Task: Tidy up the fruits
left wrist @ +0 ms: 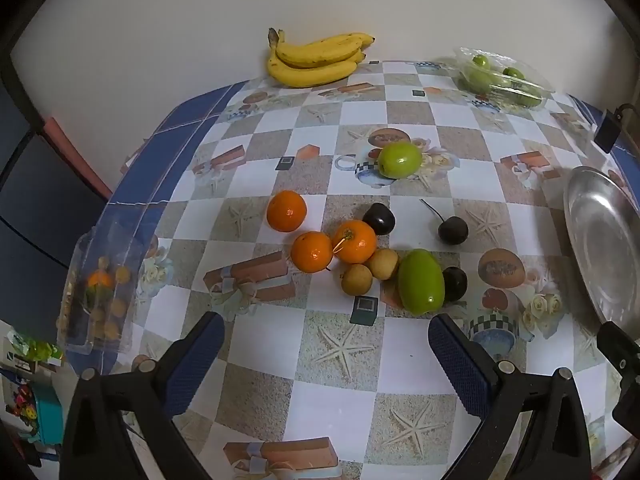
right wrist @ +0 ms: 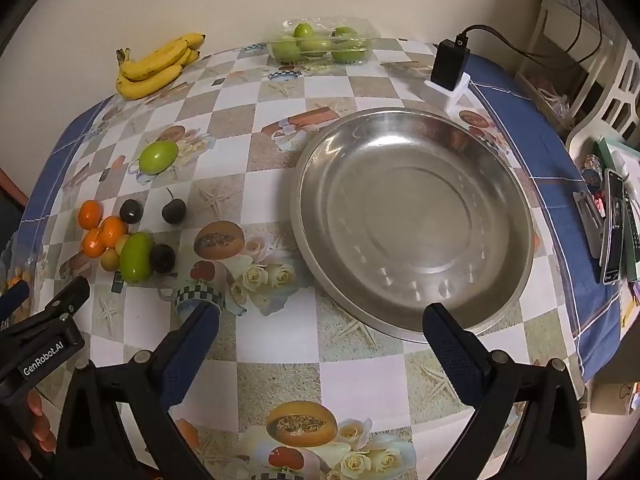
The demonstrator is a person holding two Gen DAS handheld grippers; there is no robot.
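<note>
Loose fruit lies on the checked tablecloth: three oranges (left wrist: 312, 251), two small tan fruits (left wrist: 357, 279), a large green fruit (left wrist: 420, 281), three dark cherries (left wrist: 453, 230) and a second green fruit (left wrist: 400, 160) farther back. My left gripper (left wrist: 326, 334) is open and empty, just short of the cluster. My right gripper (right wrist: 320, 322) is open and empty at the near rim of an empty steel bowl (right wrist: 412, 212). The same cluster (right wrist: 136, 257) shows left in the right wrist view. The left gripper's body (right wrist: 44, 332) shows there at lower left.
A banana bunch (left wrist: 318, 60) lies at the back edge by the wall. A clear box of green fruits (left wrist: 500, 78) sits back right. A clear box with small fruits (left wrist: 98, 296) sits at the left edge. A black charger on a white stand (right wrist: 450, 70) and phones (right wrist: 614, 224) stand right.
</note>
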